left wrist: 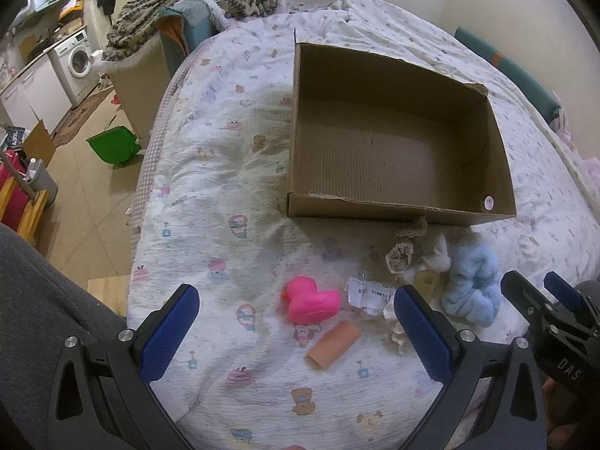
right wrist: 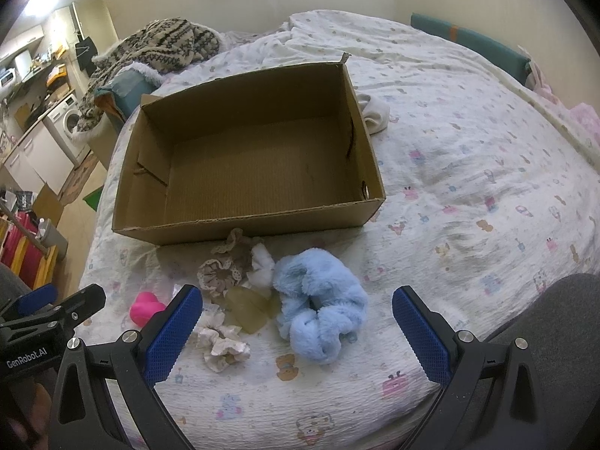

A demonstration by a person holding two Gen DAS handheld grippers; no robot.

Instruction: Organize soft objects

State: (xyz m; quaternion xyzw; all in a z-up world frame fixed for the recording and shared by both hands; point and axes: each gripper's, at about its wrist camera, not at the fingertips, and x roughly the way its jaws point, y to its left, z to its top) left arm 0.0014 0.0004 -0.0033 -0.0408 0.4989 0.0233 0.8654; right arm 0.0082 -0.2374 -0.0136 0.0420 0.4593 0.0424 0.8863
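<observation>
Black-framed tongs [left wrist: 296, 330], blue textured pads [left wrist: 170, 332], silver screws — white "GenRobot.AI" lettering, grey sleeves

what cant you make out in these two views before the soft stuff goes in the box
- Cream scrunchie: left wrist view, mostly hidden behind the left claw, which is open.
- Pink duck: right wrist view, half hidden by the open right claw.
- White cloth behind the cardboard box: box wall covers part; unseen in left wrist view.
- Label: print too small to read.
- Yellowish translucent piece: cannot tell what it is.
</observation>
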